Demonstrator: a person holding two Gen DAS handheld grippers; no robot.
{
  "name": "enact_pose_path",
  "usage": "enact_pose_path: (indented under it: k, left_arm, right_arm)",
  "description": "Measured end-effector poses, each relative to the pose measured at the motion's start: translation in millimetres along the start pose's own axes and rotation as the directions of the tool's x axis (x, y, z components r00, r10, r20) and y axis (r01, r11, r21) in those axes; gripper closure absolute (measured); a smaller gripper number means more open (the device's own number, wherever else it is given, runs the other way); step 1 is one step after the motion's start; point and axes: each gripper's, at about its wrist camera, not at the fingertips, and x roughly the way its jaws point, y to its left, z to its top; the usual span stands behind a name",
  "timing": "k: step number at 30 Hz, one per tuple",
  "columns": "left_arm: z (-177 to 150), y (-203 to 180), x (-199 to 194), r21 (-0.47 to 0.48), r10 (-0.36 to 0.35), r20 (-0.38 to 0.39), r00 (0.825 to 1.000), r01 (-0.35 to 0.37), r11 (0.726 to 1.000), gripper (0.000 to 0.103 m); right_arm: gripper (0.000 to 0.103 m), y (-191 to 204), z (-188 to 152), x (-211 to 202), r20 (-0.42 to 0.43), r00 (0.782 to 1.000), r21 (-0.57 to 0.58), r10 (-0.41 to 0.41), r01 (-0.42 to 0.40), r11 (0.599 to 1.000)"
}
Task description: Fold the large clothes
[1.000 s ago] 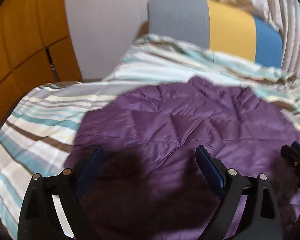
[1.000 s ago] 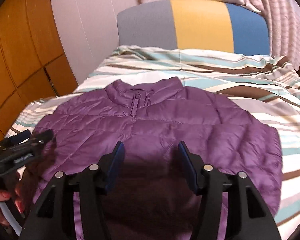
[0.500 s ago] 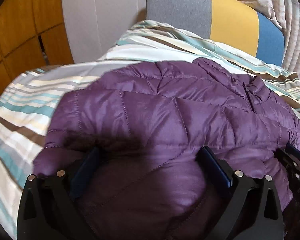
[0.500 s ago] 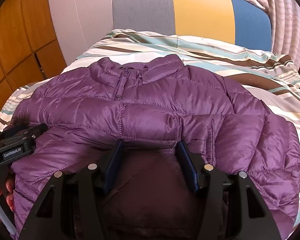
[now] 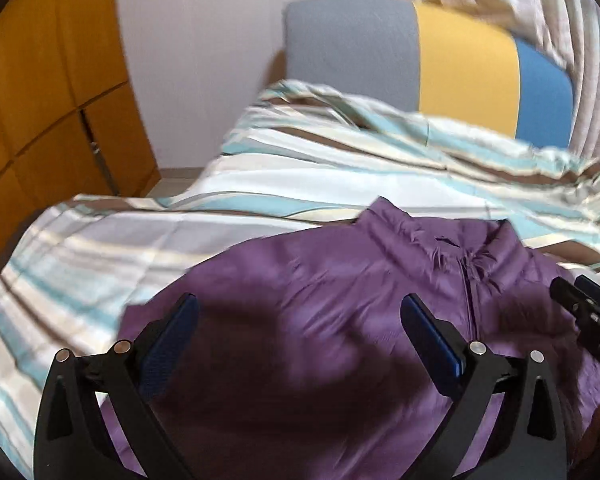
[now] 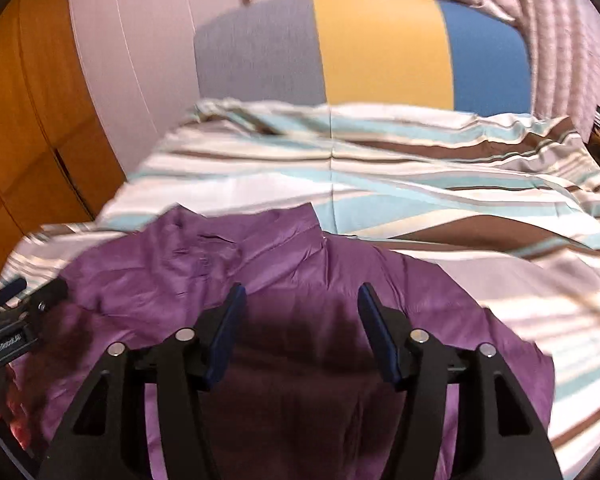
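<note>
A purple quilted puffer jacket (image 5: pixel 340 288) lies front up on the striped bed, collar and zip toward the headboard; it also shows in the right wrist view (image 6: pixel 300 280). My left gripper (image 5: pixel 298 308) is open and empty above the jacket's left side. My right gripper (image 6: pixel 302 298) is open and empty above its middle, just below the collar. The right gripper's tip shows at the right edge of the left wrist view (image 5: pixel 588 312); the left gripper shows at the left edge of the right wrist view (image 6: pixel 16 328). Both views are blurred by motion.
The bed has a striped white, teal and brown cover (image 6: pixel 440 184). A grey, yellow and blue headboard (image 6: pixel 380 48) stands at the far end. Orange wooden cabinets (image 5: pixel 40 100) line the left side. Pale curtains (image 6: pixel 560 20) hang at the back right.
Half a second ago both grippers were low against the bunched-up jacket. Now they are raised and drawn back, and the jacket lies flatter and lower in view.
</note>
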Motion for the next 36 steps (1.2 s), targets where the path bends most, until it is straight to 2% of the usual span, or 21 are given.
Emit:
enact_pose_path:
  k: [3, 5, 8, 11, 13, 15, 16, 17, 19, 22, 23, 25, 27, 28, 29, 31, 34, 36]
  left_arm:
    - [5.6, -23.4, 39.2, 0.049, 0.058, -0.03, 0.998, -0.057, 0.997, 0.003]
    - [0.2, -29.0, 62.3, 0.055, 0.089, -0.057, 0.994, -0.086, 0.995, 0.003]
    - [-7.5, -24.8, 79.4, 0.019, 0.085, -0.061, 0.994, -0.084, 0.996, 0.003]
    - [-7.7, -24.7, 82.5, 0.022, 0.091, -0.067, 0.994, -0.089, 0.996, 0.003]
    - [-8.0, -20.1, 82.3, 0.002, 0.062, -0.08, 0.995, -0.062, 0.998, 0.003]
    - [-6.7, -14.6, 75.4, -0.008, 0.026, -0.094, 0.995, -0.026, 1.0, 0.003]
    - [-6.6, -12.2, 67.9, 0.003, 0.008, -0.106, 0.994, -0.008, 1.0, 0.003]
    - [-8.7, -6.3, 51.3, 0.024, 0.003, -0.102, 0.995, 0.0, 1.0, 0.003]
    - [-18.8, 3.8, 16.3, 0.03, 0.018, -0.033, 0.999, -0.017, 0.999, 0.003]
    - [-47.9, 26.7, -30.7, 0.061, 0.032, 0.05, 0.998, -0.035, 0.998, 0.003]
    - [-60.3, 35.4, -40.2, 0.076, 0.05, 0.059, 0.997, -0.054, 0.996, 0.003]
    - [-78.8, 47.4, -43.9, 0.094, 0.087, 0.027, 0.996, -0.089, 0.992, 0.003]
    - [-96.7, 58.7, -35.5, 0.09, 0.119, -0.024, 0.993, -0.117, 0.989, 0.003]
    - [-103.1, 64.3, -28.2, 0.081, 0.134, -0.042, 0.99, -0.13, 0.988, 0.003]
    - [-108.6, 72.1, -21.5, 0.043, 0.096, -0.049, 0.994, -0.094, 0.995, 0.003]
    - [-107.8, 79.6, -12.5, 0.001, 0.05, -0.082, 0.995, -0.051, 0.999, 0.003]
    - [-107.2, 77.2, -12.6, 0.003, 0.059, -0.086, 0.994, -0.059, 0.998, 0.003]
    - [-108.2, 78.5, -22.0, 0.009, 0.042, -0.087, 0.995, -0.042, 0.999, 0.003]
  right_arm:
    - [0.048, 0.6, 4.9, 28.6, -0.029, 1.0, 0.014, -0.006, 0.007, 1.0]
    - [0.05, -5.1, 1.0, 49.1, -0.058, 0.997, 0.028, -0.046, 0.048, 0.998]
    - [0.05, -14.5, -7.6, 64.4, -0.062, 0.995, 0.063, -0.073, 0.076, 0.995]
    - [0.05, -7.0, -6.1, 69.0, -0.048, 0.99, 0.02, -0.129, 0.13, 0.991]
    - [0.049, -9.9, -5.1, 69.1, -0.049, 0.992, 0.029, -0.115, 0.117, 0.993]
    - [0.046, -16.7, -3.7, 64.8, -0.049, 0.996, 0.057, -0.073, 0.076, 0.995]
    - [0.041, -19.5, -3.1, 60.2, -0.045, 0.998, 0.068, -0.051, 0.054, 0.996]
    - [0.039, -21.6, -3.1, 50.1, -0.032, 0.999, 0.076, -0.032, 0.035, 0.997]
    - [0.038, -21.4, -10.5, 14.4, 0.025, 1.0, 0.083, -0.016, 0.014, 0.996]
    - [0.038, -15.8, -34.2, -36.8, 0.037, 0.998, 0.058, 0.046, -0.048, 0.997]
    - [0.036, -12.5, -43.9, -49.6, 0.036, 0.999, 0.036, 0.037, -0.038, 0.999]
    - [0.035, -8.4, -64.6, -64.5, 0.025, 1.0, -0.01, 0.001, 0.0, 1.0]
    - [0.035, -9.4, -79.9, -61.5, -0.011, 0.999, -0.015, -0.052, 0.051, 0.999]
    - [0.036, -12.2, -89.4, -52.0, -0.059, 0.994, -0.004, -0.093, 0.093, 0.996]
    - [0.034, -15.3, -95.5, -43.0, -0.094, 0.99, 0.0, -0.108, 0.108, 0.994]
    - [0.032, -15.2, -98.6, -35.1, -0.08, 0.989, -0.013, -0.124, 0.124, 0.992]
    - [0.028, -6.5, -96.6, -29.7, -0.08, 0.982, -0.054, -0.17, 0.166, 0.985]
    - [0.028, -9.5, -95.7, -38.5, -0.088, 0.985, -0.042, -0.151, 0.148, 0.988]
